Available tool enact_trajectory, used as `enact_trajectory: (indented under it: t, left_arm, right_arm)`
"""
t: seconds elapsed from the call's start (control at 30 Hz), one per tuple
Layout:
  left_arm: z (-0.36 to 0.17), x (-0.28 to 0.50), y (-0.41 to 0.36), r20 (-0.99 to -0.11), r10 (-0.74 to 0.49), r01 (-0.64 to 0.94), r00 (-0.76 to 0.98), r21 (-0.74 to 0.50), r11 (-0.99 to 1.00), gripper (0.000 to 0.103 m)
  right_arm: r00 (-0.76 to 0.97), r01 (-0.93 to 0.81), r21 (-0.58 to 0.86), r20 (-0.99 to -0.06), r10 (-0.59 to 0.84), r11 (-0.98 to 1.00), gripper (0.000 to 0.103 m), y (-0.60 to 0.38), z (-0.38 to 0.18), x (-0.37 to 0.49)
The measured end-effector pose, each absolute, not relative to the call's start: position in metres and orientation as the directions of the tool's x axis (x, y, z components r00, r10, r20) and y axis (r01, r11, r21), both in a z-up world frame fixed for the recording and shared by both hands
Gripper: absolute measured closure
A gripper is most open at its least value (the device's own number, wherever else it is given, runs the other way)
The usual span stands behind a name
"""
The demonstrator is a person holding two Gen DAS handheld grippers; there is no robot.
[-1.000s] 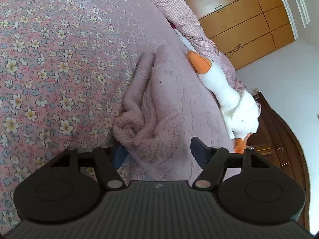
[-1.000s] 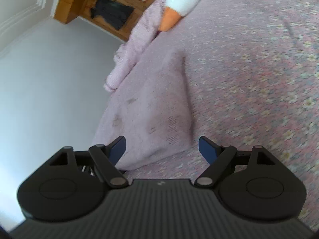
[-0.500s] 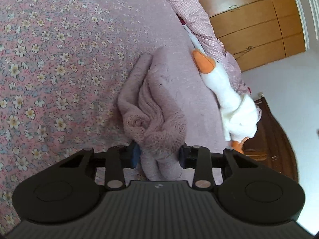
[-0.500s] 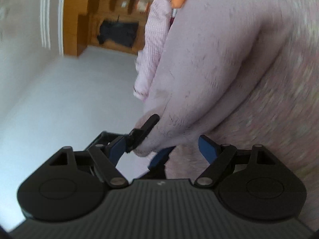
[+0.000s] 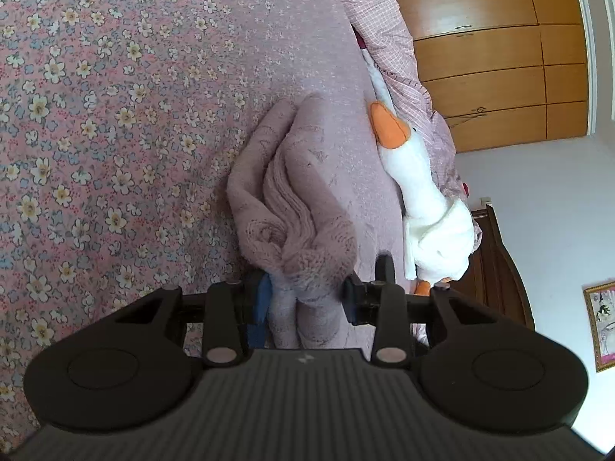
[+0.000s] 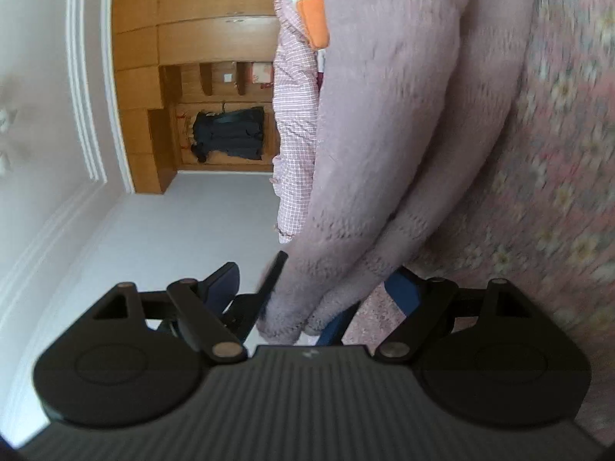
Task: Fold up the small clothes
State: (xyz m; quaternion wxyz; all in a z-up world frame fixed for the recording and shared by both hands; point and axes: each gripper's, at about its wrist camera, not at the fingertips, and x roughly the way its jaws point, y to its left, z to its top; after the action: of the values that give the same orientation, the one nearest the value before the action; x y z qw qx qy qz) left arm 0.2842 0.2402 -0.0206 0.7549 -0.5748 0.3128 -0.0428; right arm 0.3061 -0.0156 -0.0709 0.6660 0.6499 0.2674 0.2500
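Left gripper (image 5: pixel 305 299) clamped on bunched mauve knitted garment (image 5: pixel 303 207), lying beside white plush goose (image 5: pixel 423 199) on floral bedspread (image 5: pixel 96 115). Right gripper (image 6: pixel 319 296) spread, garment edge between; likely positioning for fold.

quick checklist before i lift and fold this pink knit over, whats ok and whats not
1. Left gripper clamped on the pink knit garment: ok, the fabric is bunched between both fingers.
2. Right gripper has hold of the garment: not ok, its fingers stand wide apart around the hem.
3. The grip takes one layer only: cannot tell, several folds are gathered in the left gripper.
4. Plush goose apart from the garment: not ok, it lies right against the far edge and may drag along.
5. Landing space on the floral bedspread: ok, bare sheet beside the garment.
6. Right wrist view sharp enough to judge: not ok, it is blurred.
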Motion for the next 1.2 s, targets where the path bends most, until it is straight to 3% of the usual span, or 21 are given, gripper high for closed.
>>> enact_trajectory:
  t: [0.1, 0.13, 0.27, 0.3, 0.37, 0.43, 0.53, 0.6, 0.7, 0.9, 1.07, 1.17, 1.2]
  left_arm:
    - [-0.021, 0.281, 0.243, -0.417, -0.429, -0.295, 0.802, -0.899, 0.324, 0.062]
    - [-0.021, 0.281, 0.244, -0.417, -0.427, -0.296, 0.802, -0.899, 0.322, 0.062]
    - [-0.022, 0.279, 0.25, -0.483, -0.428, -0.33, 0.764, -0.862, 0.383, 0.062]
    - [-0.023, 0.277, 0.252, -0.498, -0.43, -0.34, 0.753, -0.854, 0.394, 0.059]
    - [-0.025, 0.269, 0.257, -0.473, -0.442, -0.322, 0.762, -0.869, 0.375, 0.045]
    - [-0.019, 0.258, 0.26, -0.464, -0.4, -0.3, 0.79, -0.862, 0.409, 0.021]
    - [-0.007, 0.255, 0.256, -0.517, -0.277, -0.303, 0.81, -0.773, 0.558, 0.008]
    - [-0.016, 0.265, 0.254, -0.525, -0.315, -0.296, 0.791, -0.777, 0.555, 0.008]
    - [-0.04, 0.282, 0.252, -0.436, -0.47, -0.243, 0.767, -0.876, 0.416, 0.008]
    - [-0.049, 0.292, 0.245, -0.344, -0.426, -0.176, 0.837, -0.906, 0.386, 0.007]
    - [-0.048, 0.291, 0.243, -0.354, -0.424, -0.186, 0.833, -0.903, 0.388, 0.007]
    - [-0.044, 0.293, 0.234, -0.378, -0.421, -0.2, 0.825, -0.891, 0.408, 0.007]
    - [-0.043, 0.29, 0.23, -0.383, -0.418, -0.202, 0.824, -0.887, 0.415, 0.007]
  right_arm:
    - [0.742, 0.047, 0.998, -0.055, 0.668, 0.031, 0.024, -0.013, -0.071, 0.31]
    - [0.746, 0.058, 0.998, -0.063, 0.663, 0.03, 0.035, -0.018, -0.071, 0.31]
    - [0.74, 0.127, 0.992, -0.091, 0.666, -0.006, 0.06, -0.024, -0.081, 0.314]
    - [0.734, 0.144, 0.99, -0.113, 0.67, 0.009, 0.072, -0.025, -0.081, 0.313]
    - [0.723, 0.175, 0.985, -0.138, 0.677, 0.014, 0.072, -0.028, -0.082, 0.315]
    - [0.711, 0.187, 0.982, -0.139, 0.689, 0.005, 0.073, -0.025, -0.078, 0.318]
    - [0.704, 0.213, 0.977, -0.141, 0.696, -0.018, 0.073, -0.024, -0.075, 0.321]
    - [0.701, 0.234, 0.971, -0.133, 0.701, -0.05, 0.073, -0.024, -0.074, 0.324]
    - [0.689, 0.261, 0.961, -0.118, 0.715, -0.092, 0.073, -0.025, -0.079, 0.325]
    - [0.662, 0.252, 0.967, -0.147, 0.735, -0.033, 0.073, -0.02, -0.08, 0.319]
    - [0.637, 0.194, 0.98, -0.152, 0.756, 0.034, 0.071, -0.037, -0.071, 0.307]
    - [0.633, 0.106, 0.988, -0.153, 0.759, 0.111, 0.056, -0.057, -0.052, 0.304]
    - [0.637, 0.077, 0.988, -0.151, 0.756, 0.133, 0.046, -0.065, -0.046, 0.302]
